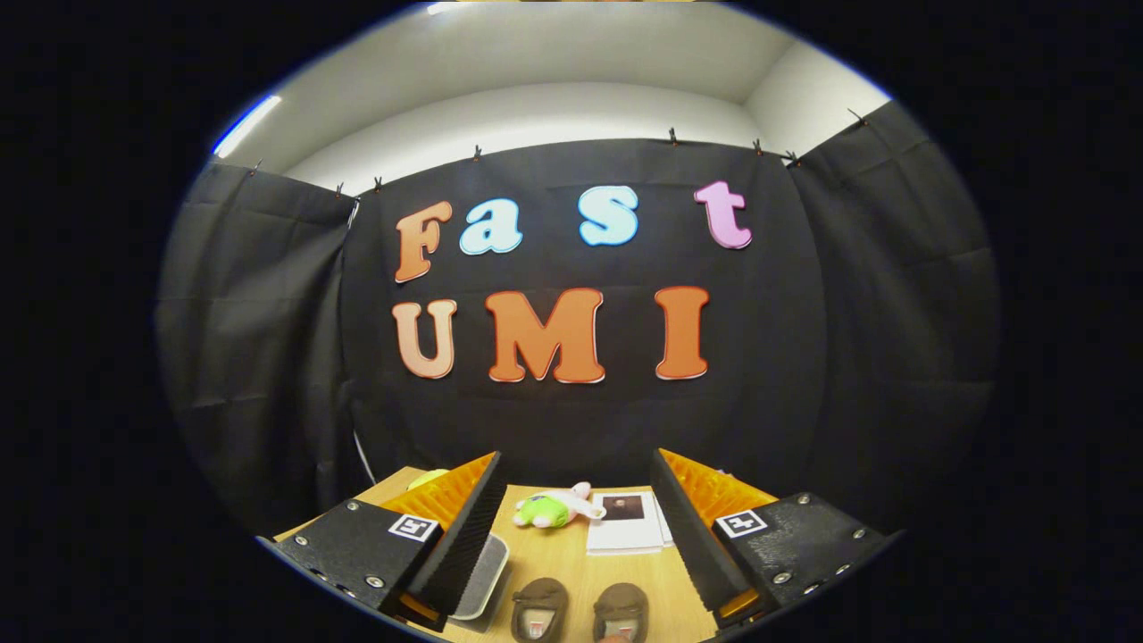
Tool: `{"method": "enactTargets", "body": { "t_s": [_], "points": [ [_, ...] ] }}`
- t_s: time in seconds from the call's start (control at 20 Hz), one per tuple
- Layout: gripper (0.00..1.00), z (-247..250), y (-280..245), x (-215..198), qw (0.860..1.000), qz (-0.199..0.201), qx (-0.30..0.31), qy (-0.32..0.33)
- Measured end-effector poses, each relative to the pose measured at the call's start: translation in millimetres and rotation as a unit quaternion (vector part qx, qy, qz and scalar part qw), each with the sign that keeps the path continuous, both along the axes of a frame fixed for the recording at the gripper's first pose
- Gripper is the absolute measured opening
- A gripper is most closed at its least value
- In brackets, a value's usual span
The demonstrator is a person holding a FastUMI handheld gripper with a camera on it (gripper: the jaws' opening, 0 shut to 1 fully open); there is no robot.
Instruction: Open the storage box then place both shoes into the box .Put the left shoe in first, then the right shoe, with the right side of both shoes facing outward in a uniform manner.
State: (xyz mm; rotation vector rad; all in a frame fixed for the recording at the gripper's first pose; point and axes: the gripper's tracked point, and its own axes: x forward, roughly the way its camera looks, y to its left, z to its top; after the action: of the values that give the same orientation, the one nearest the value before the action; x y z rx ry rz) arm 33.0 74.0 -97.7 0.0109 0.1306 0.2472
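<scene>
Two shoes (580,612) sit side by side on the table (563,558), near the claw (576,500) and low down between its two fingers. Only their tops show; the near ends are cut off, so I cannot tell which is left and which is right. They are small, brown and soft, with a pale lining inside. The box (482,576) is mostly hidden behind the left finger; just a pale rounded corner with a grey rim peeks out, left of the shoes, and I cannot tell if its lid is on. The claw is spread wide and grips nothing. Farther off lie a small green and white toy (554,509) and some paper (625,522), right of the toy.
</scene>
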Motion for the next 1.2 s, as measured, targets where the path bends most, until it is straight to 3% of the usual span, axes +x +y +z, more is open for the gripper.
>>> {"method": "enactTargets", "body": {
  "t_s": [0.25,0.4,0.55,0.9,1.2],
  "points": [
    [0.97,-87.4,48.6,3.4,0.986,0.098,0.066,0.117],
    [0.98,-149.3,60.9,5.7,0.97,0.119,0.092,0.192],
    [0.98,-202.1,83.8,0.2,0.939,0.157,0.143,0.271],
    [0.98,-294.9,98.2,-18.1,0.88,0.182,0.215,0.384],
    [0.98,-304.1,122.8,-24.0,0.825,0.204,0.319,0.419]
  ]
}}
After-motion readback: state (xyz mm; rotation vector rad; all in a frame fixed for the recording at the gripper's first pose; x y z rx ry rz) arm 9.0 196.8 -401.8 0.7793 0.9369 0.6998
